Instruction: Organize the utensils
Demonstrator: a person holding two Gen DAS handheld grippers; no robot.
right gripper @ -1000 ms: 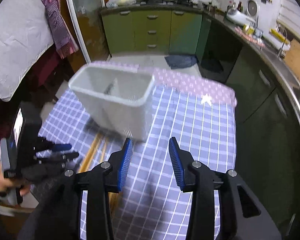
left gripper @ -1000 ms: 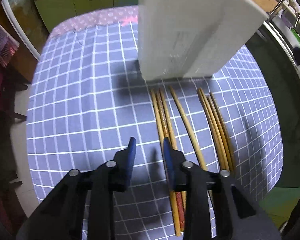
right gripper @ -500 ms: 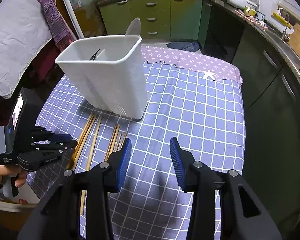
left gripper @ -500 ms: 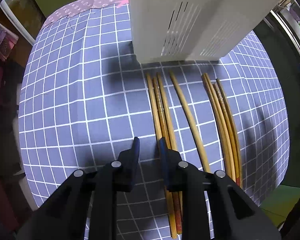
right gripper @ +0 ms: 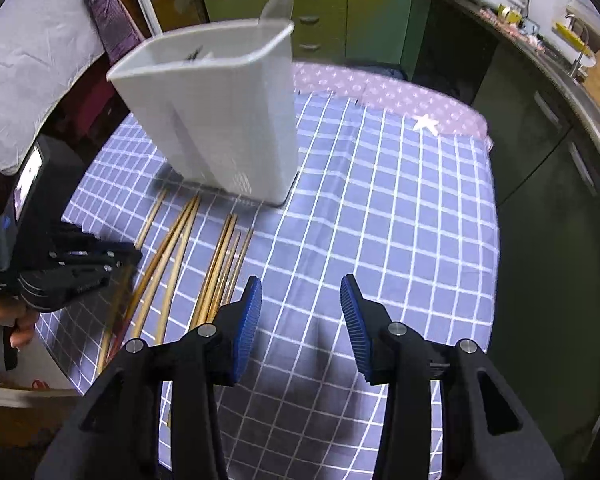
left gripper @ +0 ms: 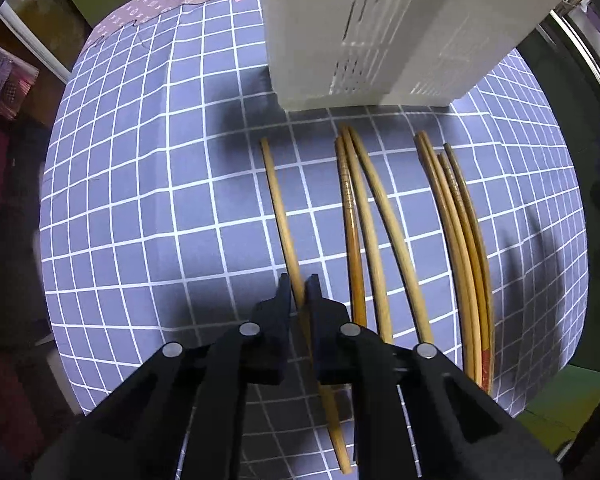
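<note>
Several wooden chopsticks lie on a blue checked tablecloth (left gripper: 140, 200) in front of a white utensil holder (left gripper: 380, 32). My left gripper (left gripper: 299, 286) is shut on one light chopstick (left gripper: 278, 208), which now lies apart to the left of the others. A group of three chopsticks (left gripper: 364, 216) lies to its right, and a darker bundle (left gripper: 456, 216) lies further right. In the right wrist view my right gripper (right gripper: 300, 312) is open and empty above the cloth, right of the chopsticks (right gripper: 220, 264) and in front of the holder (right gripper: 220, 112). The left gripper (right gripper: 132, 254) shows there at the left.
The holder (right gripper: 204, 52) has utensils inside, including a spoon handle (right gripper: 278, 2). Green kitchen cabinets (right gripper: 340, 8) stand behind the table. A dark counter (right gripper: 540, 60) runs along the right. The table's near edge (left gripper: 540, 404) drops off close to the chopstick ends.
My left gripper has closed on the leftmost chopstick and pulled it left, away from the group. The right gripper has stayed open, with its view shifting closer to the holder.
</note>
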